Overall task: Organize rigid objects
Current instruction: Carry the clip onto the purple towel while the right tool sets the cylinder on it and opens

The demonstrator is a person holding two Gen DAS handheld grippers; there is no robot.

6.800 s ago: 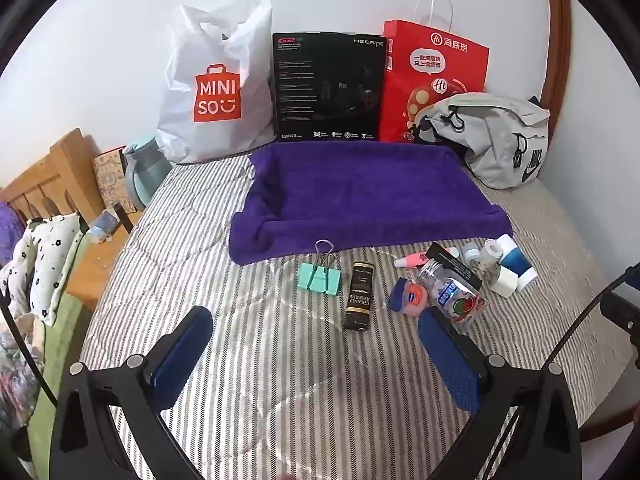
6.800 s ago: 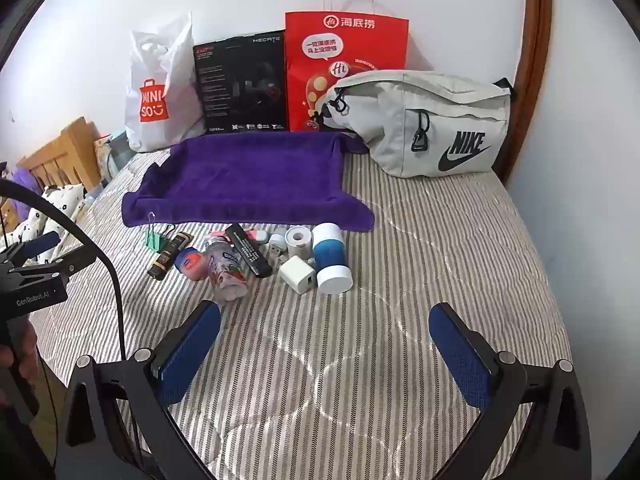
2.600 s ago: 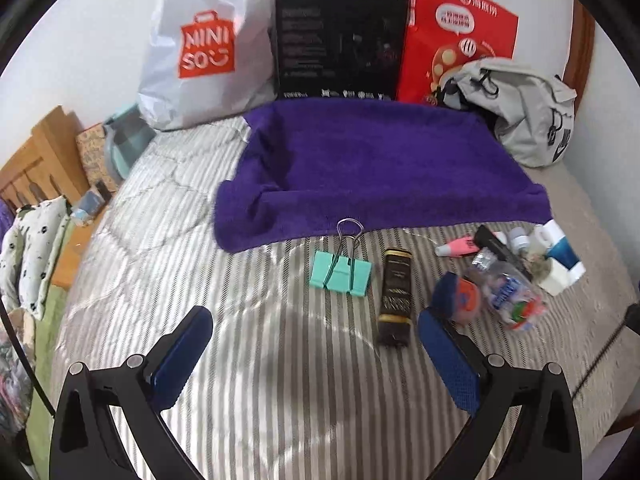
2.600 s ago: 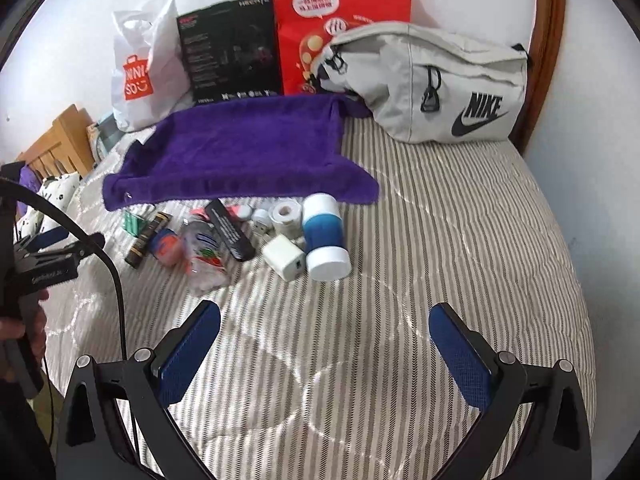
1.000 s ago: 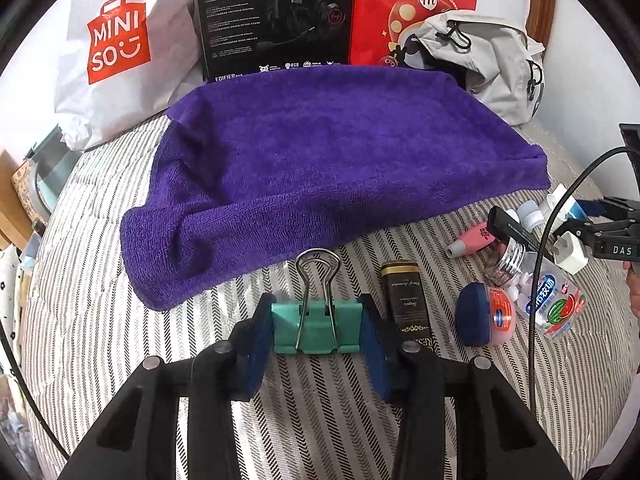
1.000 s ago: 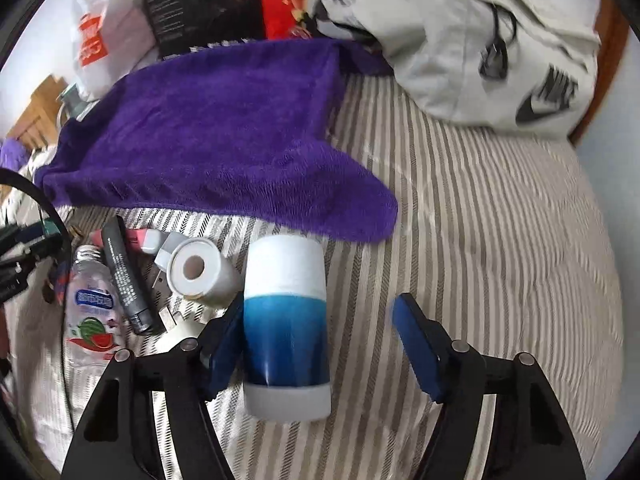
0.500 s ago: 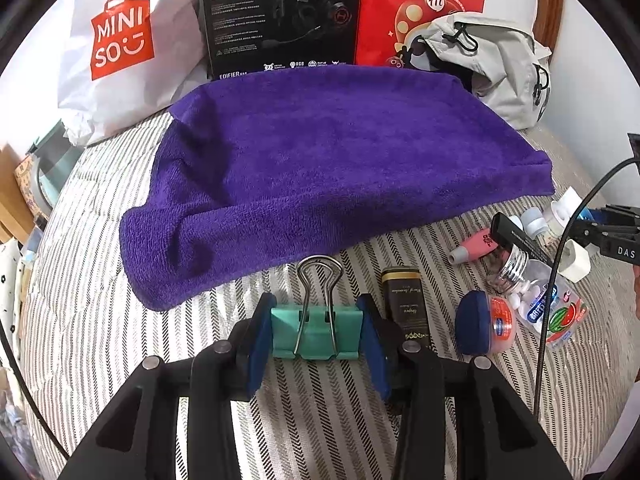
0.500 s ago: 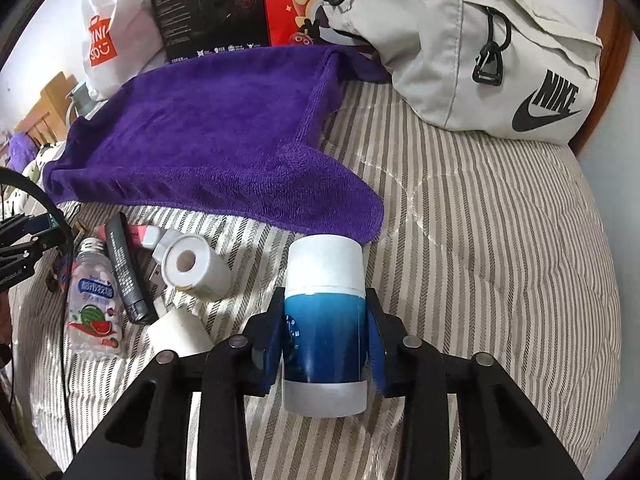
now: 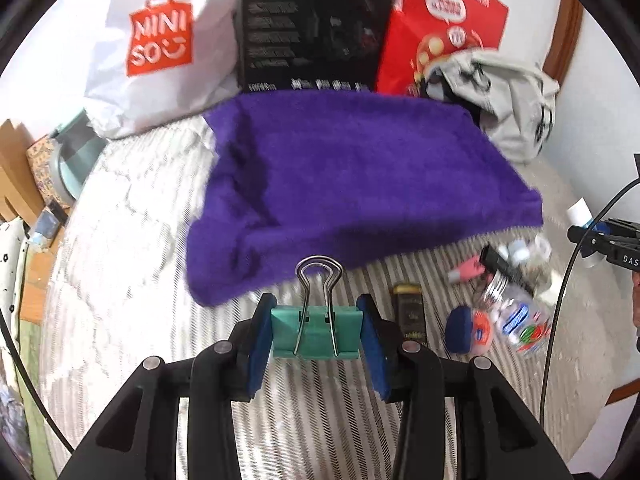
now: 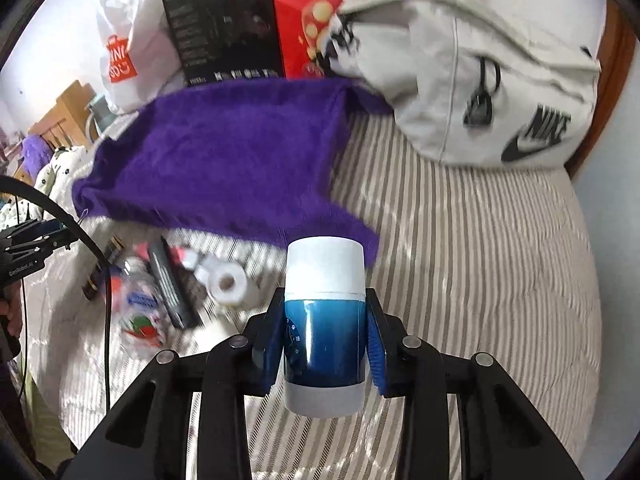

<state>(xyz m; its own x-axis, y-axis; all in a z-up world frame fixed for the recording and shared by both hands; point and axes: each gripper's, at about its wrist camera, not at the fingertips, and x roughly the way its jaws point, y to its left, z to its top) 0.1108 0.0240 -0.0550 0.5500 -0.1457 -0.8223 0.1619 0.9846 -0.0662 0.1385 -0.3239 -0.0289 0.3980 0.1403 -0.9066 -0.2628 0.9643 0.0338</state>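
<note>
My left gripper [image 9: 316,334] is shut on a teal binder clip [image 9: 315,332], held just above the striped bed, its wire handles pointing at the purple towel [image 9: 352,176]. My right gripper [image 10: 325,342] is shut on a blue and white cylinder container [image 10: 325,320], lifted off the bed. On the bed between the grippers lie a black and gold tube [image 9: 412,316], a blue-capped tin [image 9: 466,330], a clear candy bottle [image 9: 516,320], a pink tube [image 9: 466,274], a black bar [image 10: 173,288] and a white tape roll [image 10: 230,280]. The towel [image 10: 224,160] lies spread behind them.
Against the wall stand a white Miniso bag [image 9: 160,44], a black box [image 9: 316,28] and a red paper bag [image 9: 444,28]. A grey Nike bag [image 10: 480,80] sits at the back right. A wooden bed frame [image 9: 16,176] lies to the left.
Both grippers closed on their objects about a second ago and have since lifted them off the bed; the white charger block near the container is now mostly hidden behind my right gripper.
</note>
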